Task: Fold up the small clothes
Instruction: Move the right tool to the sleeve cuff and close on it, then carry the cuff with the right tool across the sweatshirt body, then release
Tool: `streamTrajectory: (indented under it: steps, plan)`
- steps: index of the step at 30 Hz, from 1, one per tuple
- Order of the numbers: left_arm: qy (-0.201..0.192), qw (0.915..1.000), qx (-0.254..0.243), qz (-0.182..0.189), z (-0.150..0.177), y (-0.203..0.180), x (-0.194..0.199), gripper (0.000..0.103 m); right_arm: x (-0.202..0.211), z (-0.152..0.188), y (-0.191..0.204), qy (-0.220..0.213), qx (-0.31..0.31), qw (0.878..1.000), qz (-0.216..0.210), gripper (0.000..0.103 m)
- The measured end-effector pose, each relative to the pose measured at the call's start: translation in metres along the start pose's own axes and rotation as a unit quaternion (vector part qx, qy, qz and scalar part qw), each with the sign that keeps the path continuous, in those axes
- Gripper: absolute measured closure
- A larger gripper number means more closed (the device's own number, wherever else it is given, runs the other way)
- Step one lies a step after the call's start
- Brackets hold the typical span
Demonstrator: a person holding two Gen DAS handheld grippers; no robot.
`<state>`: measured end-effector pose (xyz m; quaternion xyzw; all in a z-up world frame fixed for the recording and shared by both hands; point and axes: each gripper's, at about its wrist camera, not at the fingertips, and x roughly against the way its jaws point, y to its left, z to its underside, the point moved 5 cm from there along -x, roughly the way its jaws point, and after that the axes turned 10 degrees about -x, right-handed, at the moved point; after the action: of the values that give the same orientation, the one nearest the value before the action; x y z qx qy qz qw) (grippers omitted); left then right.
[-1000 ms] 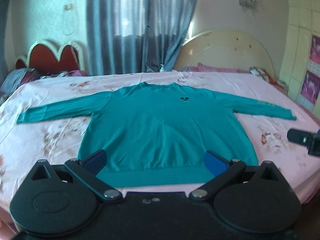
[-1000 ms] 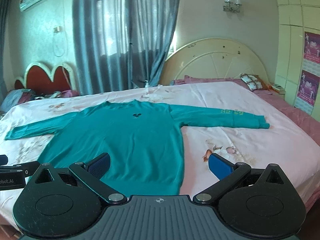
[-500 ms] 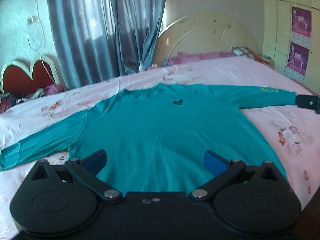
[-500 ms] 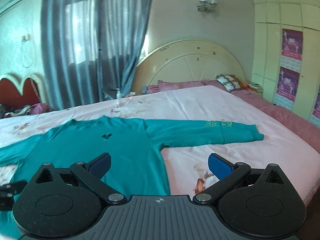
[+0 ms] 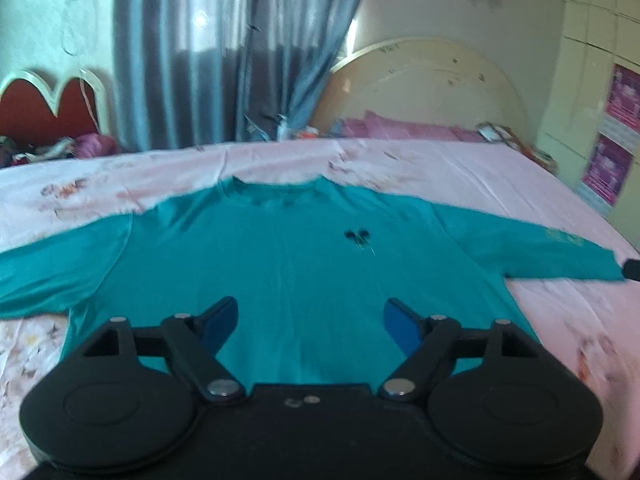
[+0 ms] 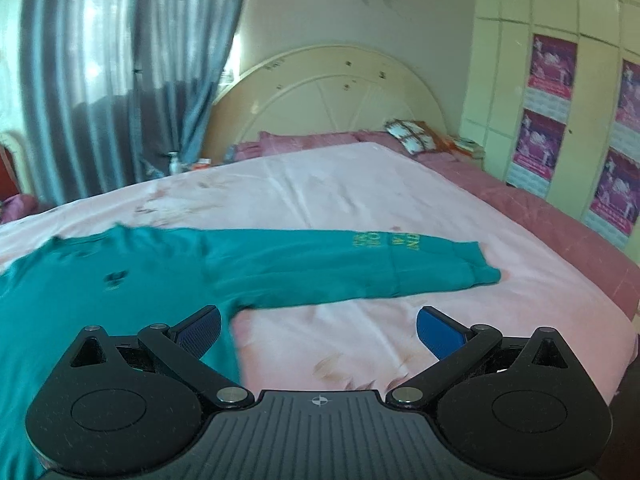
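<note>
A teal long-sleeved sweatshirt [image 5: 288,256] lies flat, front up, on the pink bed, sleeves spread to both sides. My left gripper [image 5: 310,320] is open and empty, held above the shirt's lower body. My right gripper [image 6: 320,328] is open and empty, held over the bedsheet just below the shirt's right sleeve [image 6: 340,268], whose cuff [image 6: 480,268] carries yellow lettering. The shirt's body [image 6: 100,300] fills the left of the right wrist view. The tip of the right gripper [image 5: 632,269] shows at the right edge of the left wrist view, near the cuff.
The bed [image 6: 360,200] has a pink floral sheet. A cream round headboard [image 6: 332,100] and pink pillows [image 6: 304,142] stand at the far end. Grey curtains [image 5: 224,52] hang behind. A wall with posters [image 6: 548,112] is at the right, past the bed's edge.
Both grippers have moved forward over the bed and swung right. The right sleeve now lies closer before the right gripper. Both stay open; the shirt has not moved.
</note>
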<state>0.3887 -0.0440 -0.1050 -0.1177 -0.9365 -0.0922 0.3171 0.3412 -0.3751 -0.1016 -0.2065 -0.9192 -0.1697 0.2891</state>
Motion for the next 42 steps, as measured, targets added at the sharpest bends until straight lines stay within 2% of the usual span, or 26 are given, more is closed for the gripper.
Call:
streamTrajectory:
  steps: [3,5,6,8,11,15,17,20,23,25,28,30,34,35,36,37,38,40,42]
  plan:
    - [0.021,0.9995,0.025,0.001,-0.012,-0.009,-0.028,0.016,-0.042,-0.015,-0.033,0.013,-0.033,0.999,0.01,0.001]
    - [0.035,0.9987,0.033,0.012,-0.022,-0.019,-0.049,0.021,-0.066,-0.027,-0.06,0.011,-0.063,0.998,0.012,0.002]
    - [0.04,0.9987,0.031,0.01,-0.027,-0.024,-0.057,0.023,-0.078,-0.031,-0.074,0.014,-0.077,0.997,0.015,0.039]
    - [0.043,0.9986,0.03,0.006,-0.038,-0.035,-0.072,0.023,-0.106,-0.037,-0.107,0.038,-0.13,0.99,0.028,0.083]
    - [0.035,0.999,0.024,-0.01,-0.052,-0.053,-0.09,0.016,-0.138,-0.043,-0.148,0.05,-0.187,0.98,0.041,0.083]
    - [0.042,0.9991,0.003,-0.001,-0.062,-0.081,-0.112,0.015,-0.166,-0.045,-0.189,0.068,-0.242,0.966,0.058,0.082]
    - [0.05,0.9987,-0.011,0.004,-0.064,-0.094,-0.121,0.016,-0.17,-0.041,-0.203,0.081,-0.268,0.958,0.059,0.082]
    - [0.056,0.9982,-0.021,0.01,-0.067,-0.111,-0.133,0.016,-0.156,-0.034,-0.205,0.076,-0.276,0.957,0.052,0.081]
    - [0.064,0.9972,-0.036,0.016,-0.068,-0.123,-0.142,0.016,-0.144,-0.032,-0.208,0.056,-0.29,0.955,0.035,0.041]
    - [0.066,0.9968,-0.044,0.015,-0.068,-0.128,-0.145,0.016,-0.142,-0.034,-0.21,0.042,-0.298,0.953,0.025,0.037]
    - [0.068,0.9963,-0.05,0.016,-0.069,-0.131,-0.148,0.016,-0.149,-0.038,-0.22,0.032,-0.334,0.942,0.004,0.038]
    - [0.066,0.9963,-0.053,0.014,-0.07,-0.13,-0.149,0.016,-0.154,-0.039,-0.225,0.036,-0.352,0.935,-0.003,0.052]
    - [0.06,0.997,-0.049,0.005,-0.074,-0.12,-0.145,0.02,-0.157,-0.034,-0.241,0.027,-0.399,0.916,-0.019,0.066]
    - [0.059,0.9972,-0.046,0.0,-0.075,-0.114,-0.144,0.024,-0.161,-0.032,-0.247,0.024,-0.411,0.911,-0.018,0.077]
    - [0.059,0.9973,-0.043,-0.005,-0.076,-0.108,-0.142,0.026,-0.161,-0.031,-0.253,0.023,-0.421,0.907,-0.012,0.093]
    - [0.062,0.9973,-0.039,-0.011,-0.076,-0.101,-0.142,0.029,-0.161,-0.031,-0.257,0.022,-0.419,0.908,-0.007,0.097]
    - [0.063,0.9973,-0.034,-0.017,-0.075,-0.092,-0.141,0.03,-0.159,-0.034,-0.255,0.02,-0.403,0.915,-0.002,0.097]
    - [0.065,0.9973,-0.019,-0.027,-0.072,-0.072,-0.137,0.03,-0.155,-0.044,-0.241,0.014,-0.335,0.942,0.016,0.097]
    - [0.07,0.9969,-0.001,-0.036,-0.066,-0.051,-0.132,0.03,-0.153,-0.052,-0.225,0.009,-0.289,0.957,0.022,0.097]
